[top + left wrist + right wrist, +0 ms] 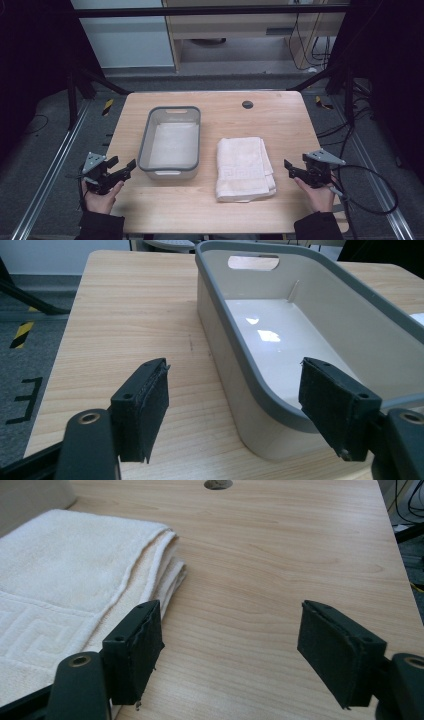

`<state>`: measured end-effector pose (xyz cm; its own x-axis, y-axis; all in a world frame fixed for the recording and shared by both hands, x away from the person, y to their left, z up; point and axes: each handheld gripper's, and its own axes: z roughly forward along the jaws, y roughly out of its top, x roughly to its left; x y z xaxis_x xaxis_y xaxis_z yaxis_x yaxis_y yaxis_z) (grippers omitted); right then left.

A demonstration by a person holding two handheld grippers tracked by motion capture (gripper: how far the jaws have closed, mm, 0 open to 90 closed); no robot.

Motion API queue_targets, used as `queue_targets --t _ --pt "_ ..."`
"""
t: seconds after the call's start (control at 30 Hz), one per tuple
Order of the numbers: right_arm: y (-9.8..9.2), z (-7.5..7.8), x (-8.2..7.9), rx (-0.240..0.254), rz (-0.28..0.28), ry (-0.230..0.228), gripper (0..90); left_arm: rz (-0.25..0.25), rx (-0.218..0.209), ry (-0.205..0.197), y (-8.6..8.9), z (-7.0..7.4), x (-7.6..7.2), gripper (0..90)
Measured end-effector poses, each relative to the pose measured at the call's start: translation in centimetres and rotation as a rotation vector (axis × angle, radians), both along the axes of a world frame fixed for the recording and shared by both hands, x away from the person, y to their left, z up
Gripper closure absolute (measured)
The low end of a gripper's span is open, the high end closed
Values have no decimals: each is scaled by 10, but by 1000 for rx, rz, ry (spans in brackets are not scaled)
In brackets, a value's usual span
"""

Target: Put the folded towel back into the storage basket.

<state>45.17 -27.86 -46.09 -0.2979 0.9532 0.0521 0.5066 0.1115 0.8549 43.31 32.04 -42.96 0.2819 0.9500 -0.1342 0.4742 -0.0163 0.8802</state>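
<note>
Towel [245, 168], one only, folded and cream-white, lies flat on the counter [280, 120] toward our right, with its near edge close to the counter's front. We see a pale wood-grain top with a small round grommet [247, 104] near the far edge. Around it the room is dim: grey floor, metal rails along both sides, yellow-black tape marks, cables at the right, and a light wooden cabinet beyond.

Left of the towel, close beside it but apart, stands one bin [143, 150], beige with a grey rim and handle slots, nothing inside.

We hold two grippers. Our right gripper [293, 170] sits near the counter's right edge, a little apart from the towel's right side; in the right gripper view its jaws are spread wide with nothing between them, the towel's folded edge just beside the left jaw. Our left gripper [125, 169] hovers just beside the bin's near-left corner, jaws likewise wide apart and gripping nothing.
</note>
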Motion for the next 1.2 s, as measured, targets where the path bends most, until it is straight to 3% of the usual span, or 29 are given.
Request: queue_targets --t 0.37,0.8,1.2 --pt "3 14 6 28 27 -14 337 -22 -23 -26 -6 12 1 290" --pt "1 28 9 62 42 -17 339 -65 -7 -52 -21 26 7 315" --pt "6 37 19 86 66 -28 331 -114 1 -82 -48 40 13 321"
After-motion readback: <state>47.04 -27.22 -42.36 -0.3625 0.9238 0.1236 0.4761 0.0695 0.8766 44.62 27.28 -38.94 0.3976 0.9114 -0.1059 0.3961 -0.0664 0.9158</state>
